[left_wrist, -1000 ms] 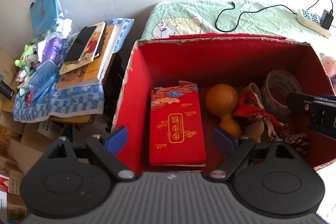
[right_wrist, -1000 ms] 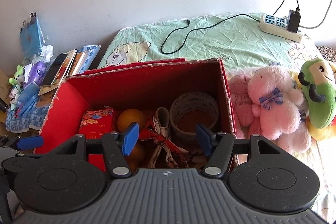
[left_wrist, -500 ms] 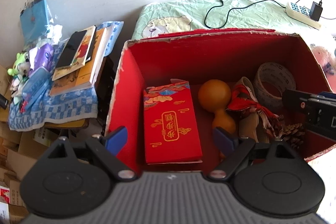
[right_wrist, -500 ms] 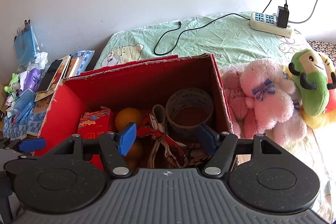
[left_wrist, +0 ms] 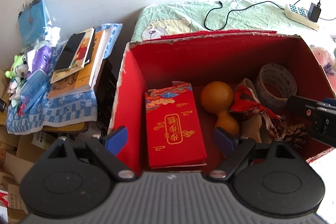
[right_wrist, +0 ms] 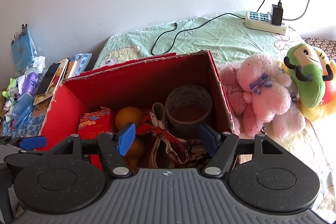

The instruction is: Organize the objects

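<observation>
**Red box, both grippers spread and empty above it**

The open red box (left_wrist: 134, 85) fills the centre of the left wrist view and sits at centre-left in the right wrist view, resting on a pale green bedsheet (right_wrist: 210, 35). Inside it, at the left, a red packet with gold print (left_wrist: 174, 125) lies flat. Just right of it lies an orange gourd (left_wrist: 218, 98), then a red patterned ribbon (left_wrist: 250, 106) draped over a beige strap, and a roll of tape (left_wrist: 275, 83) standing in the box's right rear corner. A pine cone (left_wrist: 296, 135) lies at the lower right of the box floor.

The left gripper (left_wrist: 171, 138) hangs over the box's near left part, fingers set wide apart with nothing between them. The right gripper (right_wrist: 168, 138) hangs over the near right part, likewise spread wide and holding nothing.

In the right wrist view, a pink plush toy (right_wrist: 262, 93) lies just right of the box, touching a green plush toy (right_wrist: 308, 77) further right. A power strip (right_wrist: 266, 23) lies at upper right. At the left edge of the left wrist view, books (left_wrist: 82, 68) with a phone (left_wrist: 70, 50) on top rest on a blue checked cloth (left_wrist: 52, 114).
</observation>
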`<action>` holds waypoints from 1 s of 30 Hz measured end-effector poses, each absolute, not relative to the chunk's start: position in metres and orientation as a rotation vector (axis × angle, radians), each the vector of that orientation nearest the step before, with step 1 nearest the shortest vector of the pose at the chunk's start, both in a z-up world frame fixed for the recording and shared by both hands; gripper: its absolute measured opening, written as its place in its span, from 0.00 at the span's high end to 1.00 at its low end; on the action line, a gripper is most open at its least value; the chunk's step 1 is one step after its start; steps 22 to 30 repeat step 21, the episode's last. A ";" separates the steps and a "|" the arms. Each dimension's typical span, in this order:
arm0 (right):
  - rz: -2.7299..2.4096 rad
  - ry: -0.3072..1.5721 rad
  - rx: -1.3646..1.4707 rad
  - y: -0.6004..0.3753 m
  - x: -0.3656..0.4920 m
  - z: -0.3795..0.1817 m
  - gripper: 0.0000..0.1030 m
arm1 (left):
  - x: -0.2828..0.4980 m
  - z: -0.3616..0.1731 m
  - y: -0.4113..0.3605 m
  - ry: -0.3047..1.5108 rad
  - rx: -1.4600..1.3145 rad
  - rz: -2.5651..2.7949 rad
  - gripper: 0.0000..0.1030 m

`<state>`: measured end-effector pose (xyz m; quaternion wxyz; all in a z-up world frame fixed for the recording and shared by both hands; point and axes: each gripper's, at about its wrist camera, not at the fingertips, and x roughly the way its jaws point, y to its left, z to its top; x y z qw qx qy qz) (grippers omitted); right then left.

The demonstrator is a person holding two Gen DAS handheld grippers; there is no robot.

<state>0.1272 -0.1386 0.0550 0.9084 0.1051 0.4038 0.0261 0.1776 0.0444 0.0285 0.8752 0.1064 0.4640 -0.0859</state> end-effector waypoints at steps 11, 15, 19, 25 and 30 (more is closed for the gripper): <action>0.034 0.833 0.191 -0.134 0.130 0.055 0.32 | 0.184 0.027 0.050 0.970 0.202 -0.159 0.15; 0.032 0.829 0.188 -0.133 0.130 0.055 0.32 | 0.185 0.027 0.049 0.960 0.206 -0.165 0.15; 0.030 0.828 0.192 -0.134 0.131 0.055 0.32 | 0.184 0.028 0.048 0.936 0.203 -0.190 0.15; 0.027 0.826 0.195 -0.134 0.131 0.055 0.32 | 0.183 0.029 0.047 0.924 0.205 -0.186 0.15; 0.027 0.826 0.195 -0.134 0.131 0.055 0.32 | 0.183 0.029 0.047 0.924 0.205 -0.186 0.15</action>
